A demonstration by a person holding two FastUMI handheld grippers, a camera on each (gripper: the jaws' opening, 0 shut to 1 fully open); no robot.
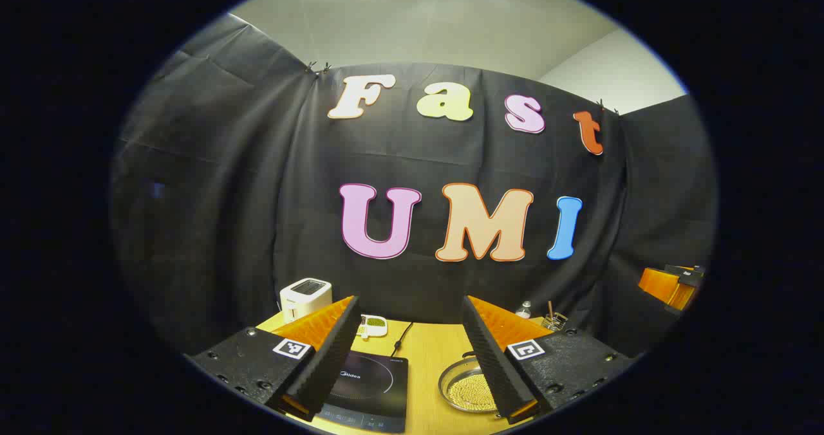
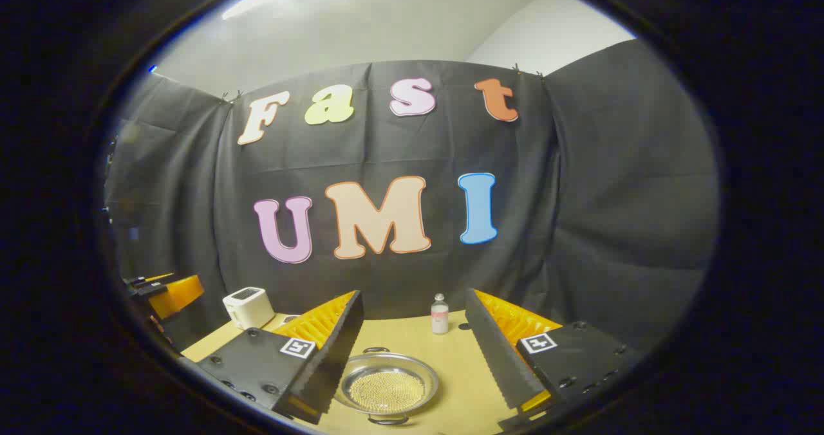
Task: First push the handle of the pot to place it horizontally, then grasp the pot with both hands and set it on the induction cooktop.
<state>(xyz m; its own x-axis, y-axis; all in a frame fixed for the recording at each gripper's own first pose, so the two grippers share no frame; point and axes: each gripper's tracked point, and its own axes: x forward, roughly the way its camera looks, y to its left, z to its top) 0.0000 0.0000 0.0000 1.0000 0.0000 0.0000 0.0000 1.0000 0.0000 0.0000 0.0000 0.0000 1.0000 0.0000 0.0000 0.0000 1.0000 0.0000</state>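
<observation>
The pot (image 2: 388,383) is a shallow silver pan with pale beads inside and a small loop handle (image 2: 386,420) on its near side and another on its far side. It rests on the wooden table, low between my right gripper's fingers, which hover above it. My right gripper (image 2: 412,293) is open and holds nothing. In the left gripper view the pot (image 1: 463,387) lies just right of the black induction cooktop (image 1: 370,387), partly hidden by one finger. My left gripper (image 1: 410,301) is open and empty above both.
A white toaster (image 1: 306,296) stands at the table's back left, with a small white and green item (image 1: 373,324) and the cooktop's cable beside it. A small bottle (image 2: 440,314) stands behind the pot. A cup with sticks (image 1: 553,321) sits back right.
</observation>
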